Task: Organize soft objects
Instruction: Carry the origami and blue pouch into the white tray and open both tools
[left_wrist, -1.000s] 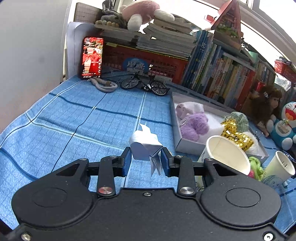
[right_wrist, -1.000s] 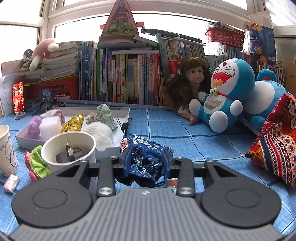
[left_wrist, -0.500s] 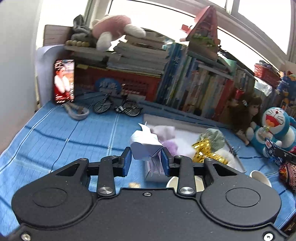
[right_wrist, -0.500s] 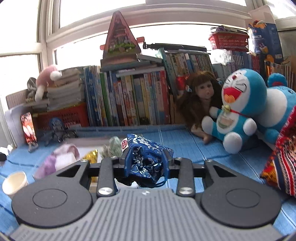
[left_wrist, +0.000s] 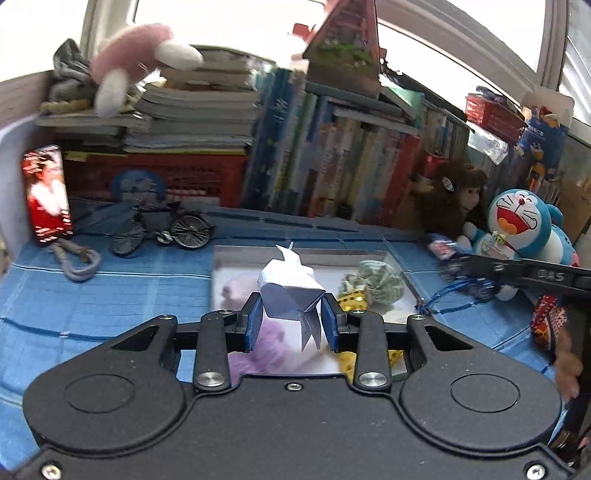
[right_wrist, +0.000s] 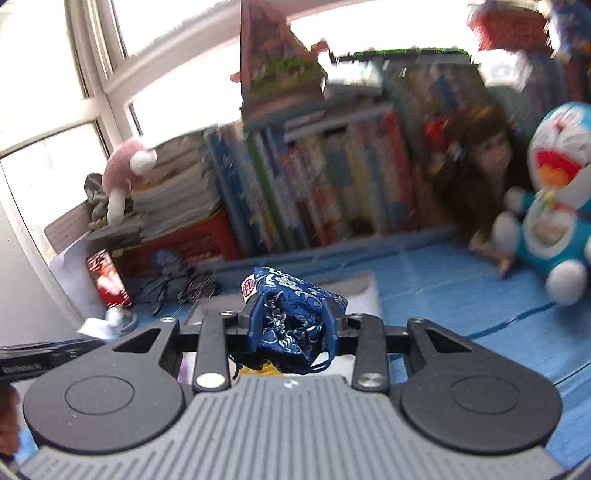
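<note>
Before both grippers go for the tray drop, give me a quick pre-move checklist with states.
1. Left gripper shut on the white paper origami: ok.
2. Right gripper shut on the blue patterned pouch: ok.
3. White tray in view ahead of the left gripper: ok.
4. Free room in the tray: cannot tell; the green scrunchie, gold item and purple plush already lie inside.
5. Pouch cord hanging loose below the jaws, snag risk: not ok.
</note>
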